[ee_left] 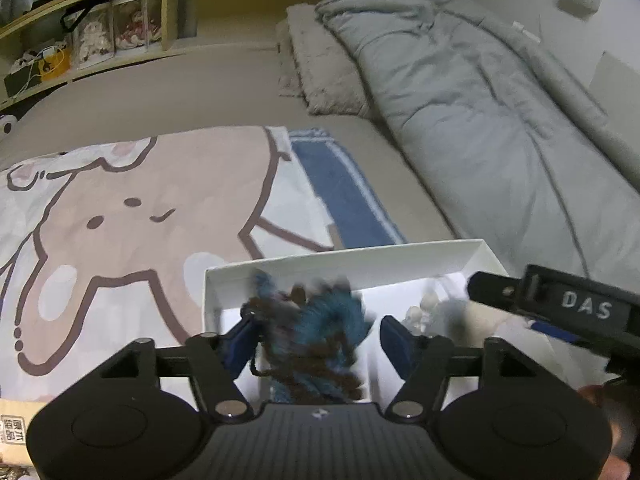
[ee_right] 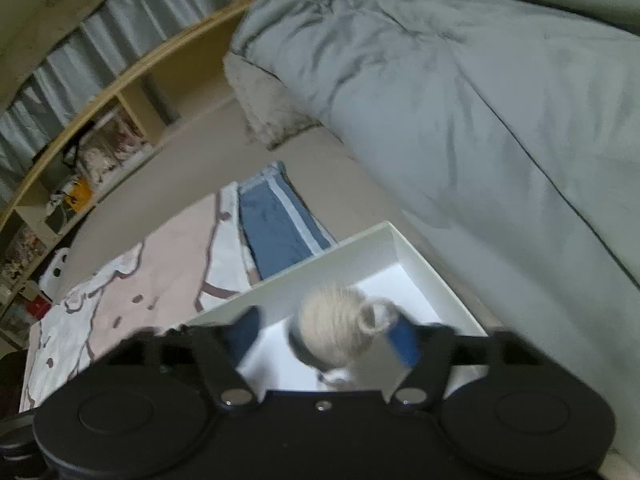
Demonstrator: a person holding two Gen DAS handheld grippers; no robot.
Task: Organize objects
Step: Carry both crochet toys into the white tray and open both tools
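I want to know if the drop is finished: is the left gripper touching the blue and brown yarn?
Cannot tell. In the left wrist view the blue and brown yarn lies blurred between the left gripper's fingers, over the white box.

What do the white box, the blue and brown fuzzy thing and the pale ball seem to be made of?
White box: probably stiff cardboard, matte, with thin straight walls and sharp folded corners.
Blue and brown fuzzy thing: looks like yarn or plush fibre, with shaggy loose strands, though it is blurred.
Pale ball: seems to be wound cream yarn or cord, with faint strand lines and a loop at its side.
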